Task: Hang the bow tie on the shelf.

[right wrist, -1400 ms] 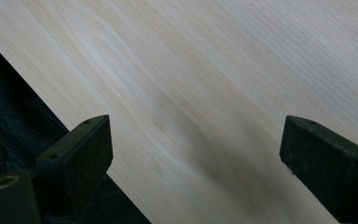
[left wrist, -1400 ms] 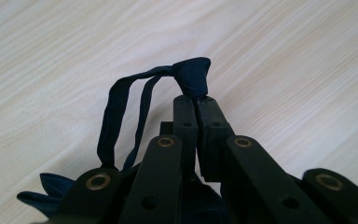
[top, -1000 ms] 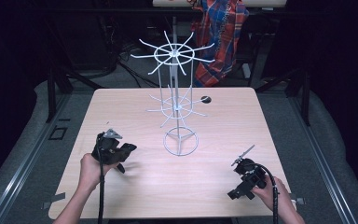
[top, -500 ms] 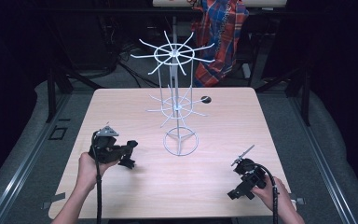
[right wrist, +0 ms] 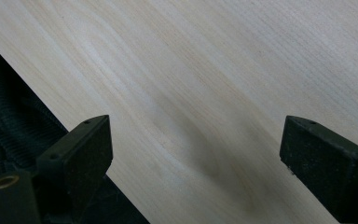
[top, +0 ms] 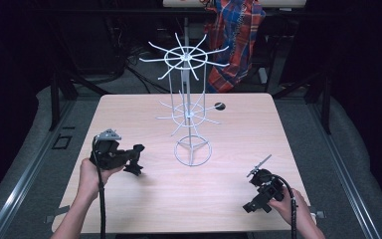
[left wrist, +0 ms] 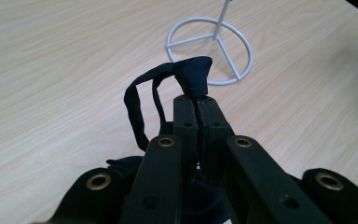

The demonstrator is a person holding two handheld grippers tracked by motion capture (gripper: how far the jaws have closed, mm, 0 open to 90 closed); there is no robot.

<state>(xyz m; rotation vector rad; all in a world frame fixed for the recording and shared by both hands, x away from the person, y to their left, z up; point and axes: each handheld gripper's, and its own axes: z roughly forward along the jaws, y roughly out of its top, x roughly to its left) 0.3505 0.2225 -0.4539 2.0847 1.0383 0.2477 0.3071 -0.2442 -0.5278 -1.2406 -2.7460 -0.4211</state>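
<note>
2 grippers on the table (top: 144,209): your left gripper (top: 135,160), lower left of the high view, has its jaws pressed together, pinching a dark blue fabric band (left wrist: 192,77). In the left gripper view the band loops up centre frame, w/ the white wire rack (top: 191,117) base ring just beyond it. Your right gripper (top: 258,167), lower right, sits w/ jaws spread wide over bare wood, nothing between them.

We see table (top: 144,209) lit evenly from above, surroundings dark. High view soft, slightly grainy. Our right gripper view: blurred wood grain, faint dark shadow patch. Left gripper view sharp; no glare.
</note>
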